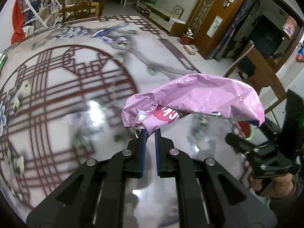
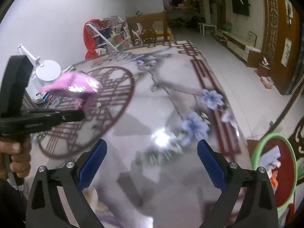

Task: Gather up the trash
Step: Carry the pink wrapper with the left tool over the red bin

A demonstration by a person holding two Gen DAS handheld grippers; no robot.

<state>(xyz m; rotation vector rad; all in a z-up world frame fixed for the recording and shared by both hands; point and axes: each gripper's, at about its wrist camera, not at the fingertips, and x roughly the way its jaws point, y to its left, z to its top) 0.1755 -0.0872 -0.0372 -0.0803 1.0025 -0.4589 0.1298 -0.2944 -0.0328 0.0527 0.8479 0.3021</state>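
A crumpled pink snack wrapper (image 1: 193, 98) hangs above the glossy patterned table (image 1: 76, 95). My left gripper (image 1: 151, 133) is shut on the wrapper's lower left corner. In the right wrist view the same wrapper (image 2: 72, 87) is at the left, held up by the left gripper (image 2: 81, 114) in a person's hand. My right gripper (image 2: 152, 152) is open over the table (image 2: 161, 104) with nothing between its blue pads (image 2: 95, 157). From the left wrist view, the right gripper (image 1: 233, 139) is at the right edge. A bin with a green rim (image 2: 255, 157) holds some trash beside the table's right side.
The bin (image 1: 245, 129) shows partly under the wrapper. A wooden chair (image 2: 150, 28) stands at the table's far end, beside a book rack draped in red cloth (image 2: 90, 41). A white desk lamp (image 2: 48, 72) is at the left. A wooden chair (image 1: 262, 72) stands right of the table.
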